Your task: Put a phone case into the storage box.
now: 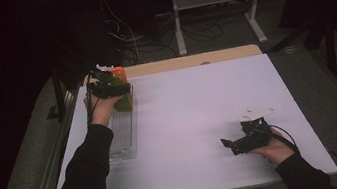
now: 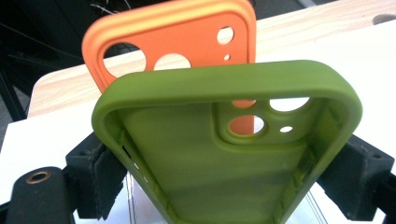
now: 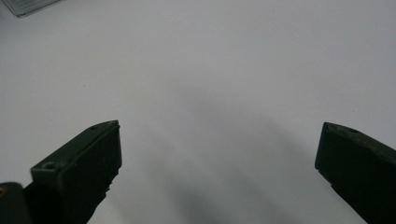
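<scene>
An olive green phone case stands upright between my left gripper's two black pads, which lie against its two long sides. An orange phone case stands upright just behind it, with its camera holes at the top. In the high view both cases, green and orange, are at the far end of a clear slotted rack on the table's left, with my left gripper over them. My right gripper rests low at the table's right front. Its jaws stand wide apart over bare white surface.
The white tabletop has a wooden strip along its far edge. Beyond it, table legs and cables stand on a dark floor. A corner of the clear rack shows in the right gripper view.
</scene>
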{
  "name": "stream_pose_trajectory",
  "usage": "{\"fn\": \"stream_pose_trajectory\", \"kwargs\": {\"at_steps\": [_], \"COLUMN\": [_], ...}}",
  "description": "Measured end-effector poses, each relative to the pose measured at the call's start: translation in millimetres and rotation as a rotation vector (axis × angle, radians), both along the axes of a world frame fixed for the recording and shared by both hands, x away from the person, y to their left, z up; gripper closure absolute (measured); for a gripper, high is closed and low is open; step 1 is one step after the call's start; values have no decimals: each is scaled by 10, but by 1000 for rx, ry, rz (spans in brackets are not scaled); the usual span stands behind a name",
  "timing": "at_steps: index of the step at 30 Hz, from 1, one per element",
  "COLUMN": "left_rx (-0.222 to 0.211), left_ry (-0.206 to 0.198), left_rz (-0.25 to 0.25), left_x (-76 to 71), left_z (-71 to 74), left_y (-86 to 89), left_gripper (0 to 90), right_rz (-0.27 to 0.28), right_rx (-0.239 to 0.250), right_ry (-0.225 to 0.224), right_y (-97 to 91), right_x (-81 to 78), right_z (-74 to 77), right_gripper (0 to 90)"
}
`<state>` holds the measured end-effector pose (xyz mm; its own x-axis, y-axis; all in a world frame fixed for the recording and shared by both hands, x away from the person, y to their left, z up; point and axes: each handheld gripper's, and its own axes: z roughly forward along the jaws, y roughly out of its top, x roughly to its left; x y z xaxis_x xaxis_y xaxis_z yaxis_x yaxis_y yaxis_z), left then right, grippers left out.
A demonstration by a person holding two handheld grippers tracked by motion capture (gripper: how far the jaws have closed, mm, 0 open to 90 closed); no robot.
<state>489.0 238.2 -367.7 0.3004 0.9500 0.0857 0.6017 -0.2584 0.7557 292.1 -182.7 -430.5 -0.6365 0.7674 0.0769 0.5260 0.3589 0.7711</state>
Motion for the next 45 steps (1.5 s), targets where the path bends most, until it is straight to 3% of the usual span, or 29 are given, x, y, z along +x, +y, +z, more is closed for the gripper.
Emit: {"fn": "stream_pose_trajectory", "kwargs": {"at_steps": [6, 13, 14, 23, 27, 37, 41, 45], "left_rx": [18, 0, -21, -76, -94, -143, -167, -161], "left_ry": [-9, -12, -21, -22, -17, 5, 14, 6], "left_rz": [9, 14, 17, 18, -4, -172, -279, -368], "left_x": [5, 12, 15, -11, -65, -345, -539, -727], "left_z": [-5, 1, -2, 67, 141, 315, 363, 373], "left_y": [-18, -12, -13, 66, 117, 154, 119, 80], "left_gripper": [102, 51, 48, 9, 9, 9, 9, 9], "right_rz": [4, 4, 5, 3, 3, 5, 6, 12], "right_rx": [0, 2, 1, 2, 2, -2, 1, 4], "right_ry": [-4, -6, -9, -5, -6, -13, -10, -14], "right_y": [3, 1, 1, 3, 2, 4, 7, 12], "right_x": [-1, -1, 0, -4, -3, -4, -8, -10], "right_z": [0, 2, 1, 5, 6, 16, 19, 19], "right_gripper": [0, 0, 0, 0, 0, 0, 0, 0]}}
